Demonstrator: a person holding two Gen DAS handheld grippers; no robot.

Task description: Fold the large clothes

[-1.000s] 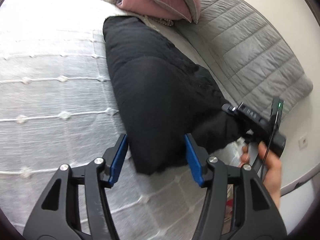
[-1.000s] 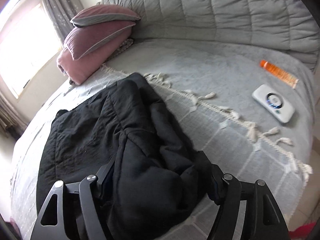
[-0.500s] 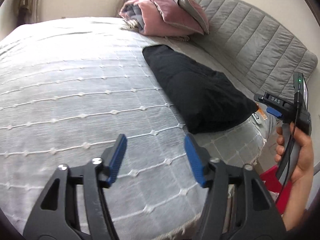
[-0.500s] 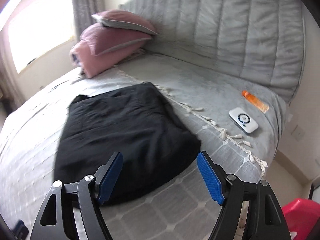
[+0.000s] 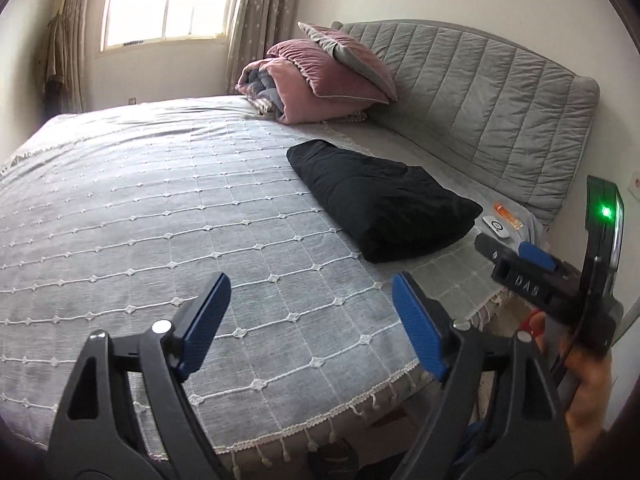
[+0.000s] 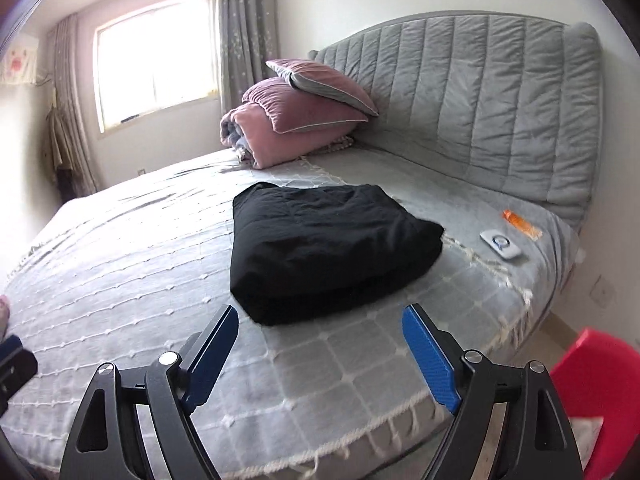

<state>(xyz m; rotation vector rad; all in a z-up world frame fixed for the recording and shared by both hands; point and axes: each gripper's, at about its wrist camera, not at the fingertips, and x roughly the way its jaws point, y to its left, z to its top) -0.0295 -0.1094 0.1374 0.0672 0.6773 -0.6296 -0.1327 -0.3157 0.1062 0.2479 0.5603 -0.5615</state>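
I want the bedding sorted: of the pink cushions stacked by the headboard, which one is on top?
The flat pink cushion with the grey face, leaning tilted toward the headboard. Beneath it lies the plumper all-pink cushion, on a rolled quilt.

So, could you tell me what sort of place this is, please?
Most likely a home bedroom: a large bed with a quilted grey headboard, pink pillows stacked at its head, and a curtained window behind.
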